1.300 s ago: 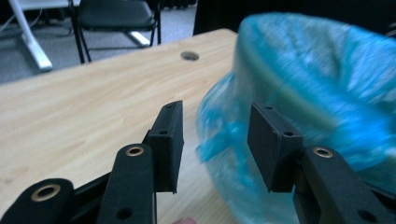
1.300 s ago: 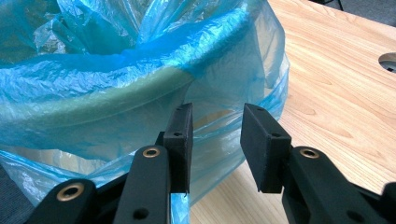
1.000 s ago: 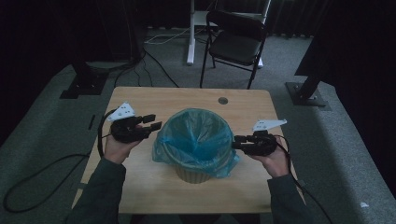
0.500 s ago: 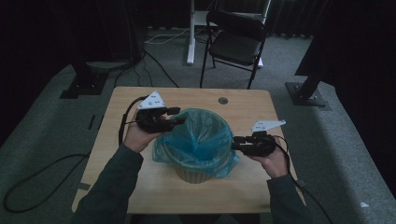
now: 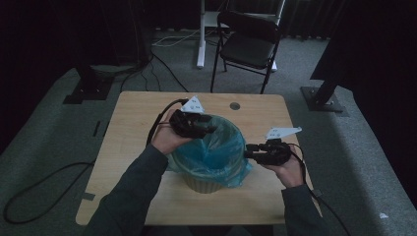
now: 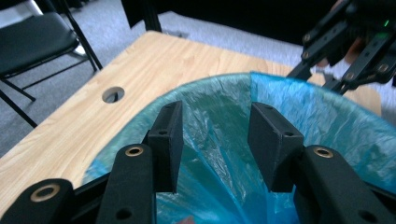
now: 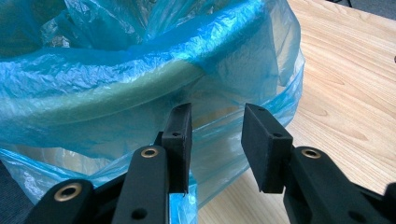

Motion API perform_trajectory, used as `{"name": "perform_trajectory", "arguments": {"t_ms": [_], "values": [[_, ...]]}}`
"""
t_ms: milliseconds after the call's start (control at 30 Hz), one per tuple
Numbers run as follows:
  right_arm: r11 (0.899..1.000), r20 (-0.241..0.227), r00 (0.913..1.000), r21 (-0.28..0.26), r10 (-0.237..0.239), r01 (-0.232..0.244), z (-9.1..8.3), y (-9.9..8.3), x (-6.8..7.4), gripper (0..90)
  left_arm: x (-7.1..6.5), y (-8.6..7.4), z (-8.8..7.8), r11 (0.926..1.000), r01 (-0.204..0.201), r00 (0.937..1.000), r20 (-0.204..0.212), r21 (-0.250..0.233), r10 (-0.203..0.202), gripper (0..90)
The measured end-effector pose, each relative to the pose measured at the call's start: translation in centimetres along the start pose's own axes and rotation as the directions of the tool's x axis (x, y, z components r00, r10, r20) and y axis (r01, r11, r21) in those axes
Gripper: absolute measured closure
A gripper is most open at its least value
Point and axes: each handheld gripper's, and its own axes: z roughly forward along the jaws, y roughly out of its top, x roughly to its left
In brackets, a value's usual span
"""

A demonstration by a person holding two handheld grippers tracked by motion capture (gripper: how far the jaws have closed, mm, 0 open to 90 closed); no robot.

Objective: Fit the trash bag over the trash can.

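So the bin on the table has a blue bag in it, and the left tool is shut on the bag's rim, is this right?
Not quite. The bin on the table does have a blue bag in it, but the left tool is open: in the left gripper view its jaws stand apart over the bag's opening, gripping nothing.
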Motion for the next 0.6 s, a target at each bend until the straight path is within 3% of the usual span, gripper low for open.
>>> {"name": "perform_trajectory", "arguments": {"t_ms": [100,233,467,600], "values": [[1.000,0.000,1.0000,-0.001,0.000,0.000,0.0,0.0,0.0,62.5,-0.3,0.1,1.2,0.9980,-0.029,0.9996,0.002,0.056,0.029,55.3],[1.000,-0.002,1.0000,0.002,-0.002,0.002,0.1,0.0,0.0,62.2,-0.7,0.4,2.6,0.9888,-0.070,0.9975,0.002,0.131,0.070,54.2],[1.000,-0.003,1.0000,0.001,-0.001,0.001,0.0,0.0,0.0,62.2,-1.1,0.6,3.8,0.9732,-0.104,0.9943,-0.003,0.205,0.107,53.9],[1.000,-0.004,1.0000,0.004,0.001,-0.001,0.1,-0.1,0.0,62.1,-1.6,0.5,4.8,0.9522,-0.138,0.9896,-0.002,0.272,0.144,53.9]]}}
